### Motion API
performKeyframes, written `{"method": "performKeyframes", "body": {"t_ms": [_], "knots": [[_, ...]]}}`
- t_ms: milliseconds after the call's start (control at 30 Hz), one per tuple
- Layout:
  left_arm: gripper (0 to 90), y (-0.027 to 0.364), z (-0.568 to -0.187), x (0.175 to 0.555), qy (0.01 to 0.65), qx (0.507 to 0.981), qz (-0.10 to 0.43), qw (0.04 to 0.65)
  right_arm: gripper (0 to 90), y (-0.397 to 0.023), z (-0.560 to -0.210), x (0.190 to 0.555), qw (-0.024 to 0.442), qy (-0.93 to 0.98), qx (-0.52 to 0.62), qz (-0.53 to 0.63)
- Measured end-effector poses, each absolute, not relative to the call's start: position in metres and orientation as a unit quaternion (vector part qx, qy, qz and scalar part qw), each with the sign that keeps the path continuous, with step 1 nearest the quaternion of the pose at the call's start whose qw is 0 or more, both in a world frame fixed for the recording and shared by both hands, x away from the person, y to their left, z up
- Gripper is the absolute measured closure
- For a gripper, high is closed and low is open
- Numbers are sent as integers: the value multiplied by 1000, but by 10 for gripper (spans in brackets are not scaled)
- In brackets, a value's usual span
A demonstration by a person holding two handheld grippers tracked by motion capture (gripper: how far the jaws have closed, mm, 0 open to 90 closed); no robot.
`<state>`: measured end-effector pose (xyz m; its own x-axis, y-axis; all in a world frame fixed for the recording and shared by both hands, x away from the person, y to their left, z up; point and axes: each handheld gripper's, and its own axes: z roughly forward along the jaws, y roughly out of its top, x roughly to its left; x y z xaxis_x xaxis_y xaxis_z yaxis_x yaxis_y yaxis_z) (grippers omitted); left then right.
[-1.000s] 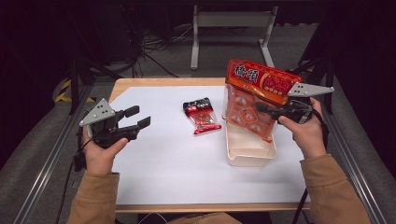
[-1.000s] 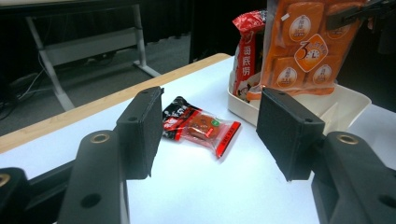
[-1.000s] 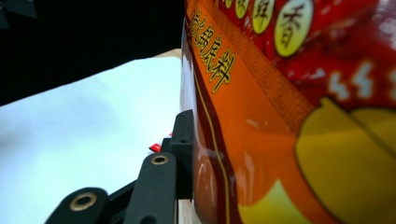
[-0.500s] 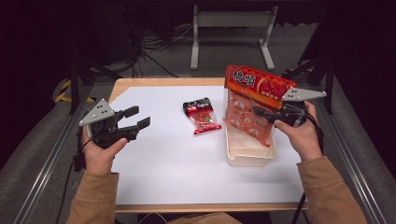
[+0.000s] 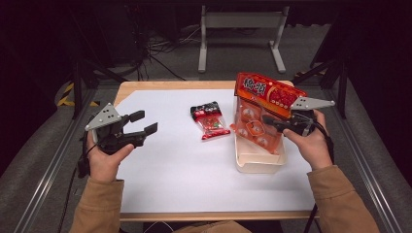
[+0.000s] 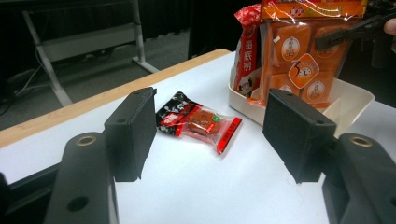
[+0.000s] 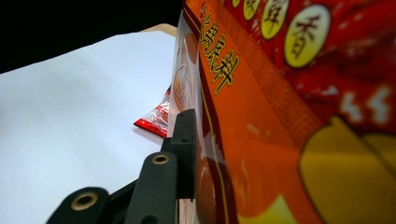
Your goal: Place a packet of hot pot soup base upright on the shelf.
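Right tongs (image 5: pixel 272 121) clamp the bag (image 5: pixel 262 109) over the tray (image 5: pixel 257 162); left tongs (image 5: pixel 141 122), empty, have just been opening. A loose grip could tip the bag out.

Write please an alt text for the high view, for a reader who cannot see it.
The right gripper holds a large orange snack bag over a cream tray on a white table. A small red packet lies mid-table, and the left gripper is open with nothing between its fingers.

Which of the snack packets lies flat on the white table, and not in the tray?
The small red-and-black packet at the table's middle. The large orange bag stands in the cream tray, held by the right hand-held gripper.
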<state>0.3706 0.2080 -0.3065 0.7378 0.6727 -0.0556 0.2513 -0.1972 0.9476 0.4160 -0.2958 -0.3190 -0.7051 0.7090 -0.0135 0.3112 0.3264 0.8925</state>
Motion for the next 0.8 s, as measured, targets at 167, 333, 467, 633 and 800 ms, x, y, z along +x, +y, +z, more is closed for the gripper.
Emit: {"method": "performKeyframes", "body": {"t_ms": [167, 333, 467, 633, 800], "knots": [[349, 208, -307, 371, 307, 751, 190, 553, 697, -295, -323, 413, 214, 789, 321, 478], [349, 207, -307, 371, 304, 755, 189, 550, 697, -292, -325, 409, 225, 794, 317, 468], [348, 206, -307, 372, 305, 755, 188, 549, 697, -291, -328, 406, 231, 793, 321, 464], [348, 208, -307, 371, 305, 755, 187, 549, 697, -289, -323, 399, 246, 788, 331, 457], [348, 209, -307, 371, 307, 754, 185, 550, 697, -286, -315, 393, 253, 788, 340, 447]]}}
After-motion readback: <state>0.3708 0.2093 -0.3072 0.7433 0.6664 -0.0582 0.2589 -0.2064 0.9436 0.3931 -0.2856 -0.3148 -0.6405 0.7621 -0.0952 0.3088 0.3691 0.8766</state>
